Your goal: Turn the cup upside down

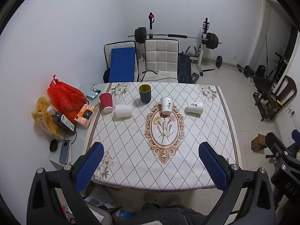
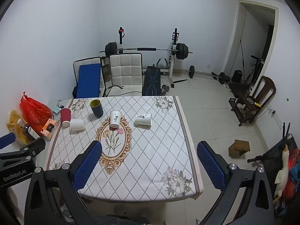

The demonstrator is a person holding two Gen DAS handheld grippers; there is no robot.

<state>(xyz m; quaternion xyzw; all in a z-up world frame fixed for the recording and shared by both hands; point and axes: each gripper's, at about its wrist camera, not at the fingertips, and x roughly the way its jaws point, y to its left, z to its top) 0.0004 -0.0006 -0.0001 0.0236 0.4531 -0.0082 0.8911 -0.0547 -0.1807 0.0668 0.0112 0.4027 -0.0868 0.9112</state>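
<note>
Several cups stand or lie on the patterned tablecloth [image 1: 131, 140]. A dark cup with a yellow inside [image 1: 144, 93] [image 2: 96, 108] stands upright at the back. A white printed cup [image 1: 166, 105] [image 2: 115, 118] stands upright in the middle. A second white printed cup [image 1: 194, 107] [image 2: 143, 120] lies on its side to the right. A plain white cup [image 1: 123, 110] [image 2: 77, 124] lies on its side to the left. A red cup [image 1: 106, 102] [image 2: 65, 116] stands beside it. My left gripper [image 1: 151, 166] is open and empty above the table's near edge. My right gripper [image 2: 149, 166] is open and empty, also far from the cups.
At the table's left sit a red bag [image 1: 64, 95], a bag of snacks [image 1: 44, 118], a bottle [image 1: 62, 121], an orange box [image 1: 85, 115] and a phone [image 1: 65, 151]. Chairs [image 1: 161, 60] and a barbell rack [image 1: 176, 36] stand behind. A wooden box [image 2: 239, 147] lies on the floor to the right.
</note>
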